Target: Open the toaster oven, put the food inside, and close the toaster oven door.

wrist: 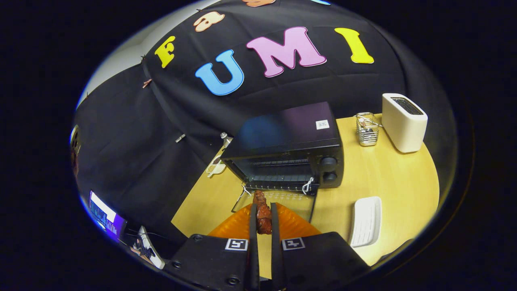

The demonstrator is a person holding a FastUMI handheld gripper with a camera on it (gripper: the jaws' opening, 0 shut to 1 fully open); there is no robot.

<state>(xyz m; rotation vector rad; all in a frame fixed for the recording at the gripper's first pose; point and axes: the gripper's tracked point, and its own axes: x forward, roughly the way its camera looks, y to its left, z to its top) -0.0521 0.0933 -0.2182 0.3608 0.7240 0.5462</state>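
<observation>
**Door Down, Food on Its Way**

Closest to us is the gripper (pixel 263 214). Its two fingers stand near each other, and both press on the sides of the food (pixel 263 212), a brown, shiny piece of meat. The food is held up between them, with its tip poking out past the fingertips.

Under the food lies an orange mat (pixel 293 224). The food looks lifted off it, not resting there.

Just ahead of the fingers is the oven door (pixel 282 200). It is folded down flat and you can see through its glass. So the first job, opening, looks done.

Beyond the door is the toaster oven (pixel 288 151), black, with a rack showing inside and two knobs (pixel 329 169) on one side. Nothing is on the rack that I can see.

Left to do, I think: carry the food over the door, set it on the rack, let go, then lift the door shut.

Farther back on the yellow table (pixel 387 178) sit a white keyboard (pixel 365 221), a small wire basket (pixel 367 129) and a white toaster (pixel 404 121).
</observation>
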